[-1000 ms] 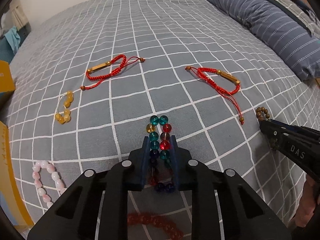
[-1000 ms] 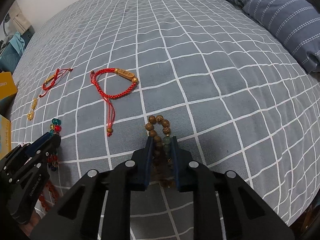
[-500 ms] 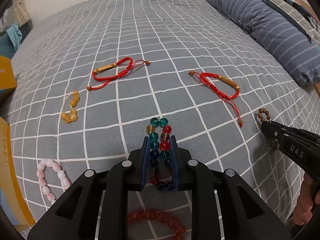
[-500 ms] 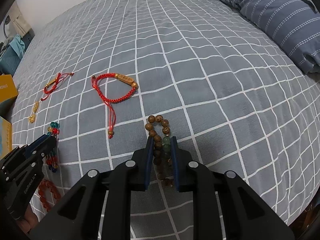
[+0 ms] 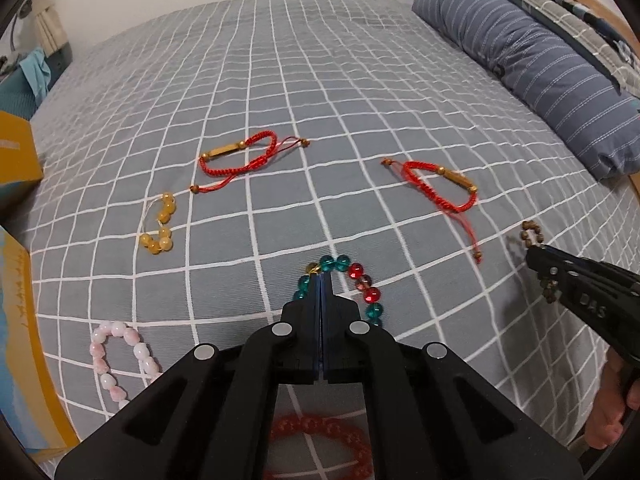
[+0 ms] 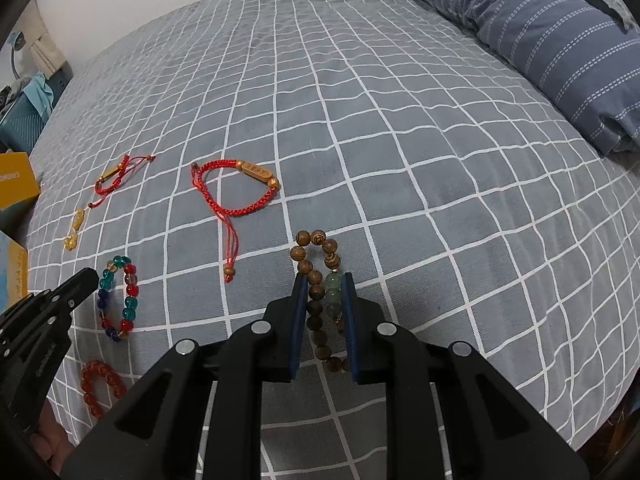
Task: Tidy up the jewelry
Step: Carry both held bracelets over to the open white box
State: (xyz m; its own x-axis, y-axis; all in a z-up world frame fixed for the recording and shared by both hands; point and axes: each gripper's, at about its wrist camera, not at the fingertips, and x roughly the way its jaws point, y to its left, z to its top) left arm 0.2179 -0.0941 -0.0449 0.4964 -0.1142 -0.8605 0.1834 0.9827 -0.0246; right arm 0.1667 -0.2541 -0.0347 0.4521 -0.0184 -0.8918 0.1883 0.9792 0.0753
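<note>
Bracelets lie scattered on a checked bed (image 5: 280, 80), none yet gathered, so the sorting looks barely begun. The left gripper (image 5: 322, 280) has its jaws pressed together over the colored glass-bead bracelet (image 6: 119, 298), though a grip on it cannot be confirmed. The right gripper (image 6: 324, 284) holds its jaws narrowly around the wooden-bead bracelet (image 6: 316, 276). Its side reads "DAS"; a yellow box (image 6: 14, 178) bears unreadable lettering.
</note>
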